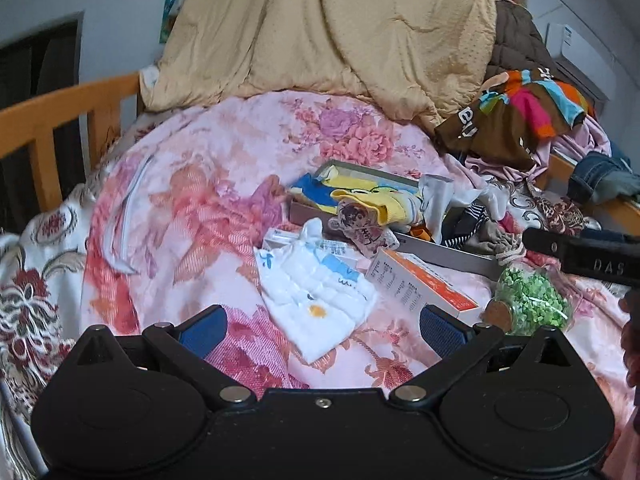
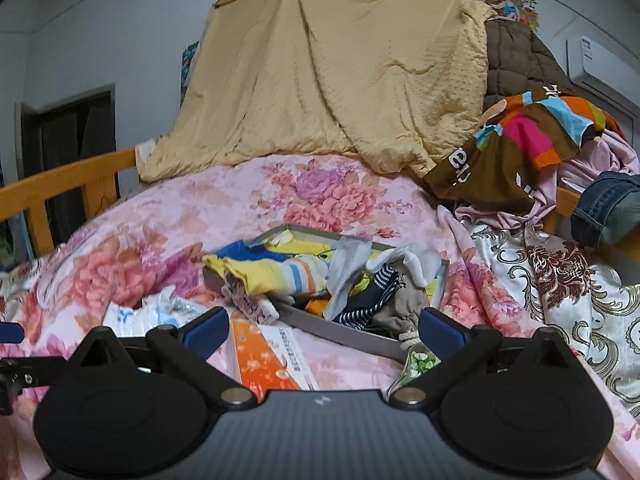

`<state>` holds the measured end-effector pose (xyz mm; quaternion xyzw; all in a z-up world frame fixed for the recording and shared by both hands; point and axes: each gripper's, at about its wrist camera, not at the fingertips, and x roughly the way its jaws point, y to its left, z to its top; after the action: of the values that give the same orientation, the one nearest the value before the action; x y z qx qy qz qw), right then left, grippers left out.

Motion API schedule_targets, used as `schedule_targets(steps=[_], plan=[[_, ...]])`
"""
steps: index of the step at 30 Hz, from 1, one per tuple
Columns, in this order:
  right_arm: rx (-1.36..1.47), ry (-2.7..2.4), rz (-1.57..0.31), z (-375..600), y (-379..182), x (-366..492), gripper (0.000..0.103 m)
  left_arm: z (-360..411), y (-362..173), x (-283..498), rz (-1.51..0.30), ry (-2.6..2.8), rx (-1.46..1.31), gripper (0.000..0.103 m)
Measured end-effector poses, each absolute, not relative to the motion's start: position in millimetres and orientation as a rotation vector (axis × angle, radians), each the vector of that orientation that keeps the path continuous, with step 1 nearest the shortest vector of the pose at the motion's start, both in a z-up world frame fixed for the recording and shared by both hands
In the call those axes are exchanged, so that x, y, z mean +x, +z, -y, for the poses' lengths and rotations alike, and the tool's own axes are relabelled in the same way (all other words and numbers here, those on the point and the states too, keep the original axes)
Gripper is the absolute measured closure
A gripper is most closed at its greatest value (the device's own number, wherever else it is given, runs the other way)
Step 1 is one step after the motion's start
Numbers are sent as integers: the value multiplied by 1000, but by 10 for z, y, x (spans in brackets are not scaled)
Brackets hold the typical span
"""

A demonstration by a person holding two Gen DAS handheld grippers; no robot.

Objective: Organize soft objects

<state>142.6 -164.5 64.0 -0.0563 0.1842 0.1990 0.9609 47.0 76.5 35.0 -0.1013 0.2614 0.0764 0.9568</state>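
Note:
A shallow grey box (image 1: 460, 255) (image 2: 340, 334) lies on the floral bedspread, stuffed with socks and small cloths: a yellow striped sock (image 2: 276, 274), a dark striped sock (image 2: 376, 304), a grey cloth (image 2: 348, 268). A white cloth with blue and yellow marks (image 1: 320, 300) lies on the bedspread just ahead of my left gripper (image 1: 322, 326), which is open and empty. My right gripper (image 2: 324, 330) is open too, hovering before the box's near edge. The right gripper's black body (image 1: 584, 258) shows at the left wrist view's right edge.
An orange and white carton (image 1: 424, 286) (image 2: 268, 360), a jar of green beads (image 1: 528, 304) (image 2: 418, 362) and a small cartoon charm (image 1: 360, 224) lie beside the box. A tan quilt (image 2: 340, 80) and a clothes pile (image 2: 540, 148) rise behind. A wooden bed rail (image 1: 60, 120) runs along the left.

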Motion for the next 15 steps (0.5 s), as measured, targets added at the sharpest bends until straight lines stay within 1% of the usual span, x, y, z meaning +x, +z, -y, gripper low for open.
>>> schedule_targets(steps=[5,10,15], plan=[[-151,411,-406,1589,580,1366,0,-786,317,491,-568,161,-183,1],[-178,418,-490,1495,502,1305,0,-759,301,572,-617,164,-124,1],[-226,446,-533,1385,435,1253,0,-762,305,637,-640,107,-64,1]])
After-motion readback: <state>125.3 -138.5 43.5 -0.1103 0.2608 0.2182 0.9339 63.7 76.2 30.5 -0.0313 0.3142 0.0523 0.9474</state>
